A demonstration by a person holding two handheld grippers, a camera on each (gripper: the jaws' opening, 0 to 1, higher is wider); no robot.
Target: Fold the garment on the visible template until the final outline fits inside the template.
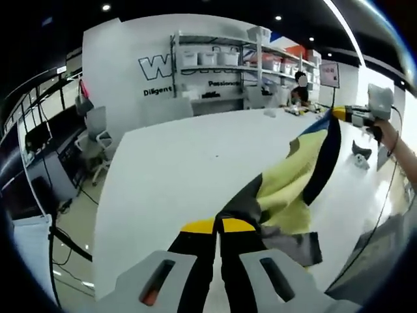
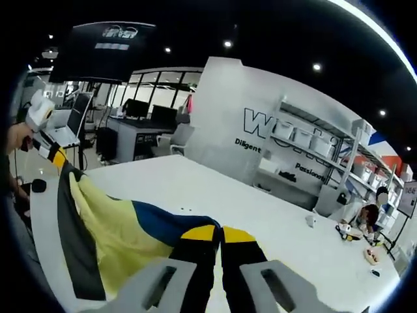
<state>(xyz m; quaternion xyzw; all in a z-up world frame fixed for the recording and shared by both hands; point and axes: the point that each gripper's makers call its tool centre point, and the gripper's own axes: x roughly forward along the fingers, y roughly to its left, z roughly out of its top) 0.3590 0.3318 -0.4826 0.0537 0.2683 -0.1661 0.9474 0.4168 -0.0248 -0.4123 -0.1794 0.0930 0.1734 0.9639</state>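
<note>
A yellow garment (image 1: 290, 179) with black and blue panels hangs stretched in the air above the white table (image 1: 182, 163). My left gripper (image 1: 217, 226) is shut on one black edge of it. Across the table, my right gripper (image 1: 343, 113) holds the opposite end, and a hand (image 1: 386, 134) grips its handle. In the right gripper view the garment (image 2: 117, 228) sags between my right gripper (image 2: 218, 233), shut on its blue and black edge, and the left gripper (image 2: 57, 155) at far left. A grey flap (image 1: 296, 248) hangs low near the left jaws.
Small dark objects (image 1: 357, 153) lie on the table near its right edge. A person (image 1: 300, 88) sits at the far end by shelves of boxes (image 1: 221, 59). Chairs (image 1: 98, 140) and desks with monitors (image 2: 140, 111) stand beyond the table's left side.
</note>
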